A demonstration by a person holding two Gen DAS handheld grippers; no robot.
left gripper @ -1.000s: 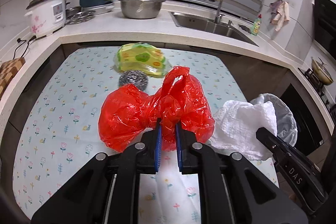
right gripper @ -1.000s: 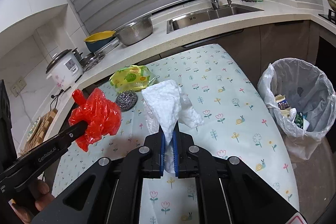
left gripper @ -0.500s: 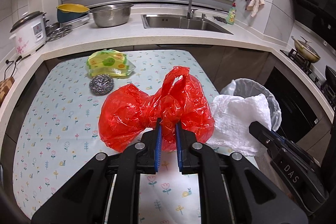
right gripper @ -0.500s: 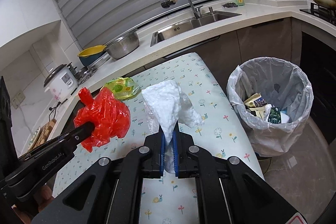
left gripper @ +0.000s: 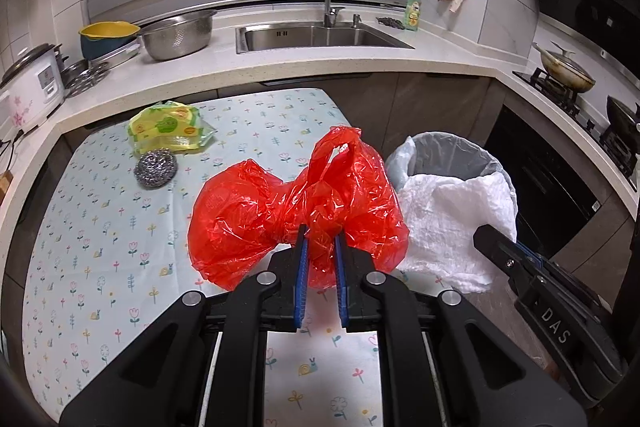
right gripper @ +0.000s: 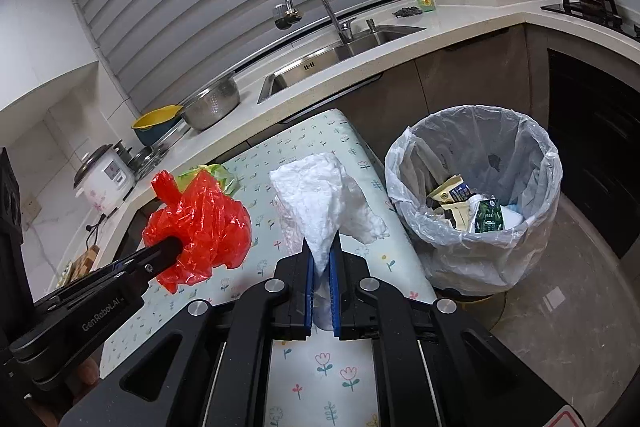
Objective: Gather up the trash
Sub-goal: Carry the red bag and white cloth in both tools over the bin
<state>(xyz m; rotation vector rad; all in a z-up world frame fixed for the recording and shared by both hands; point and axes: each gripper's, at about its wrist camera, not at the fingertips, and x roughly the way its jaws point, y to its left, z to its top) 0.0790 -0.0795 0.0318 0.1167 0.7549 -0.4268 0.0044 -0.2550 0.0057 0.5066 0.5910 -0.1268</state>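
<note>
My left gripper [left gripper: 319,239] is shut on a crumpled red plastic bag [left gripper: 276,215] and holds it above the flowered table; the bag also shows in the right wrist view [right gripper: 204,223]. My right gripper [right gripper: 321,255] is shut on a white crumpled paper towel [right gripper: 324,195], held above the table's right edge; the towel also shows in the left wrist view [left gripper: 452,215]. A trash bin [right gripper: 480,195] lined with a clear bag stands on the floor right of the table and holds several packets. It also shows behind the towel in the left wrist view [left gripper: 448,155].
A yellow-green sponge pack [left gripper: 170,127] and a steel scourer [left gripper: 155,169] lie at the table's far left. The counter behind carries a rice cooker [left gripper: 30,83], a metal colander [left gripper: 176,35] and the sink [left gripper: 316,37]. A stove with a pan [left gripper: 564,67] is at right.
Both grippers have swung to the right with their loads. The trash bin has come closer and more central in both views, and the sponge pack and scourer have slid left.
</note>
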